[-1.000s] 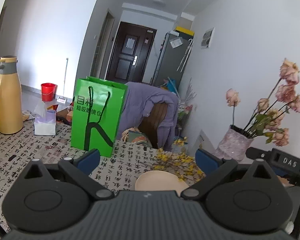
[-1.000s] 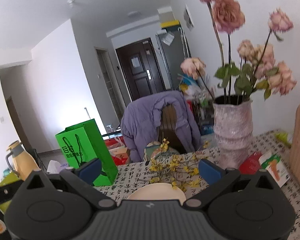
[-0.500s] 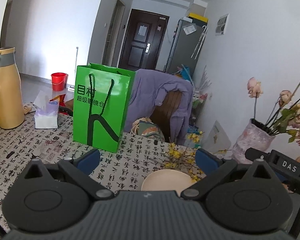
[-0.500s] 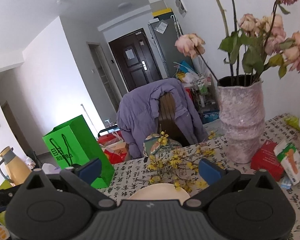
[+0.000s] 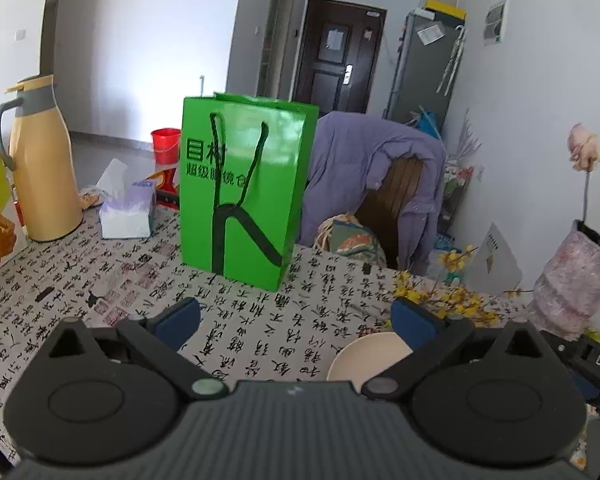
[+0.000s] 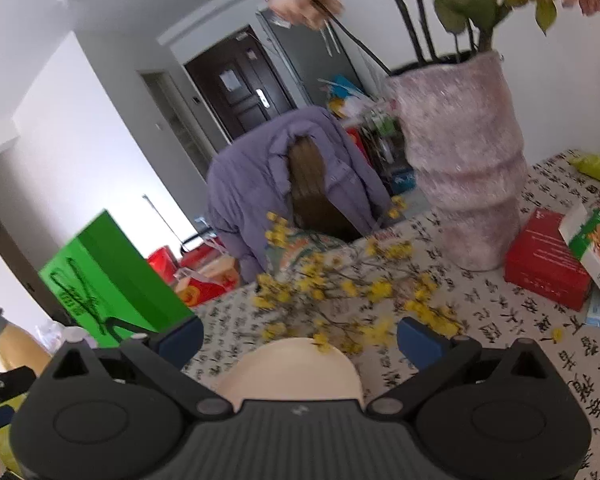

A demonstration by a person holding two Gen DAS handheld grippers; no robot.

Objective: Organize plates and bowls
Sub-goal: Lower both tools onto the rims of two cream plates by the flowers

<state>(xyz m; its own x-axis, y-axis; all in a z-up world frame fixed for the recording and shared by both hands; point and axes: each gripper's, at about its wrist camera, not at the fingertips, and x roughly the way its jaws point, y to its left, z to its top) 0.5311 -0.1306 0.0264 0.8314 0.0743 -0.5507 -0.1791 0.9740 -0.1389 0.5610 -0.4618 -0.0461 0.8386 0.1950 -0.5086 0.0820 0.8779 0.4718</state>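
Observation:
A cream plate [image 5: 366, 356] lies on the calligraphy-print tablecloth [image 5: 100, 280], partly hidden behind my left gripper's right finger. My left gripper [image 5: 296, 318] is open above the table, with nothing between its blue pads; the plate lies low and to the right of it. In the right wrist view the same cream plate [image 6: 296, 372] sits just below and between the open fingers of my right gripper [image 6: 300, 332], its near part hidden by the gripper body. Neither gripper holds anything.
A green paper bag [image 5: 244, 192] stands mid-table, with a tissue box [image 5: 128, 212] and a yellow thermos [image 5: 40, 160] to its left. A pink vase [image 6: 464, 164] of dried roses, yellow flower sprigs [image 6: 340, 292] and a red box [image 6: 544, 260] crowd the right. A purple jacket [image 5: 372, 176] drapes a chair beyond.
Both cameras have tilted down and moved closer to the table. In the left view the plate has shifted right. In the right view the vase is nearer and the plate looms larger.

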